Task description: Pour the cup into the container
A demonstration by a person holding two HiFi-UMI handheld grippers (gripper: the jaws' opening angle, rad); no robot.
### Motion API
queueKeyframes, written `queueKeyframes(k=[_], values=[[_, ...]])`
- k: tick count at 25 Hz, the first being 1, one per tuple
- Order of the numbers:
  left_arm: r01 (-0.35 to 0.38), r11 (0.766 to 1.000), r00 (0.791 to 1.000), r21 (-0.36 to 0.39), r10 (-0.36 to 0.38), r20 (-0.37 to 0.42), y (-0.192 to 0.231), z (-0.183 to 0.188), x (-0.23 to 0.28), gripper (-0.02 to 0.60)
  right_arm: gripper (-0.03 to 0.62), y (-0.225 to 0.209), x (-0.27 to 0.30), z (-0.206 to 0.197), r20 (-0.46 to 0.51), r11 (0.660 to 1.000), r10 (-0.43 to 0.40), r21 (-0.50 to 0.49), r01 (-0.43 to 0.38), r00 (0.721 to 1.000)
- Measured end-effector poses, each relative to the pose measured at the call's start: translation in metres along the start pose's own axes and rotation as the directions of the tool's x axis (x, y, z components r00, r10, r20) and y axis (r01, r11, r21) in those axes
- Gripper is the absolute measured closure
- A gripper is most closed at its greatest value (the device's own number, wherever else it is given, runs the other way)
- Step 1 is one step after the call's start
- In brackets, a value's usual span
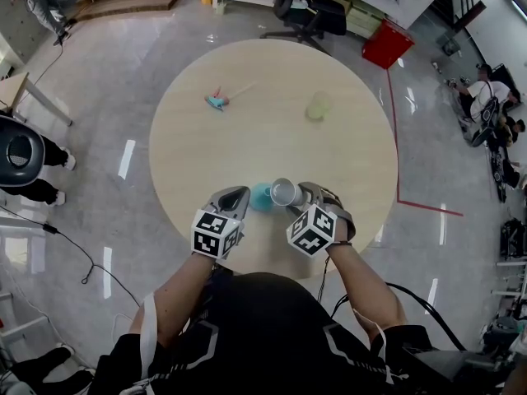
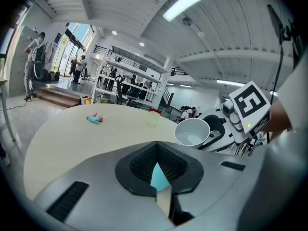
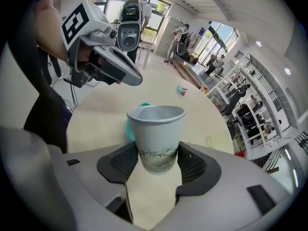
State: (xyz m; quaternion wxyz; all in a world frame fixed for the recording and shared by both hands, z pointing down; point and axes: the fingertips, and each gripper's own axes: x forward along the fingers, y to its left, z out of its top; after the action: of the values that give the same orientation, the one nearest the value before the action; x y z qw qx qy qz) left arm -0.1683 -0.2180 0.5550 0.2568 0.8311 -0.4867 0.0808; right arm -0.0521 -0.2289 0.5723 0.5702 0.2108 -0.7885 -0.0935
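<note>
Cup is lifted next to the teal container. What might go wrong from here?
1. The right hand-held gripper clamps the paper cup low, near its base; tipped further, the thin wall may buckle or slip.
2. In the head view the cup's rim only overlaps the edge of the teal container, so the pour may land on the table.
3. The left hand-held gripper pinches just a sliver of the container; a bump might shift it.

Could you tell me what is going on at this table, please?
A person works at a round table with a tool in each hand. The right tool grips a white paper cup, tipped toward a teal container at the table's near edge. The left tool is closed on that container. Whether anything is pouring cannot be seen.
</note>
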Motion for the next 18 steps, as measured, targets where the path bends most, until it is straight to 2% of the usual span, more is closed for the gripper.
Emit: queueKeyframes(k=[18], values=[[0.013, 1.000, 1.000, -0.003, -0.013, -0.002, -0.0009, -0.0038, 0.0028, 0.586, 0.333, -0.0014, 0.0007, -0.0040, -0.053, 0.999, 0.016, -0.043, -0.018, 0.998]])
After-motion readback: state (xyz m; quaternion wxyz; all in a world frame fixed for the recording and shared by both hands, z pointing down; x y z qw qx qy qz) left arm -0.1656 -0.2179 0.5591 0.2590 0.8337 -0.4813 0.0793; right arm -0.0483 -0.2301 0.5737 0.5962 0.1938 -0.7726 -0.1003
